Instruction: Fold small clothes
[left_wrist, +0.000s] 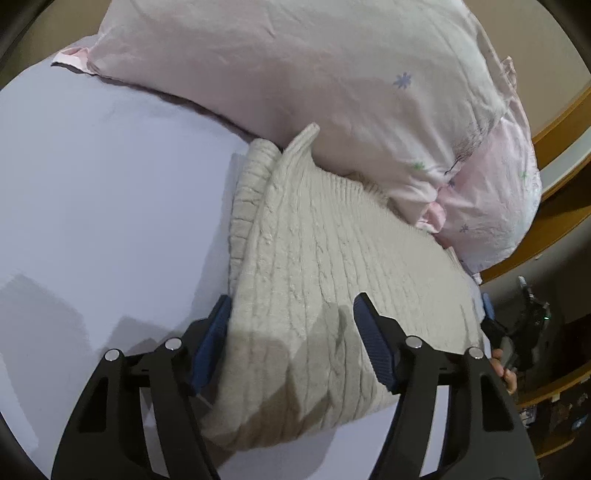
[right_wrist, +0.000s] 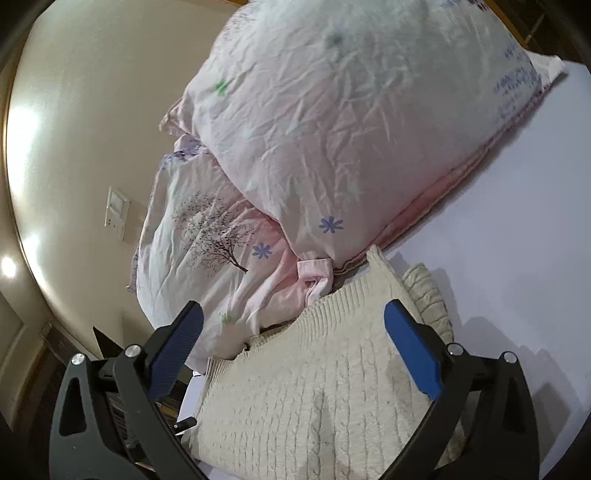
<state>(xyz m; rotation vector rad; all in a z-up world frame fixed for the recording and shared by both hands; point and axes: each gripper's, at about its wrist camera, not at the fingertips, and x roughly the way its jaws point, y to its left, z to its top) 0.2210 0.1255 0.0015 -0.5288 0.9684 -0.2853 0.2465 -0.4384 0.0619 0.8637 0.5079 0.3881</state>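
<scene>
A cream cable-knit garment (left_wrist: 317, 266) lies folded on the pale lilac bed sheet (left_wrist: 92, 192), its far edge against the pillows. It also shows in the right wrist view (right_wrist: 306, 391). My left gripper (left_wrist: 291, 306) is open, its blue-padded jaws spread over the near part of the knit, holding nothing. My right gripper (right_wrist: 291, 314) is open too, jaws wide above the knit's other end, holding nothing. The right gripper's tip (left_wrist: 489, 306) and the hand on it peek in at the knit's right edge in the left wrist view.
Two pink flower-print pillows (left_wrist: 295, 74) are stacked just behind the knit, also in the right wrist view (right_wrist: 332, 129). A wooden bed frame (left_wrist: 561, 125) runs along the right. A cream wall with a switch plate (right_wrist: 117, 210) stands beyond the bed.
</scene>
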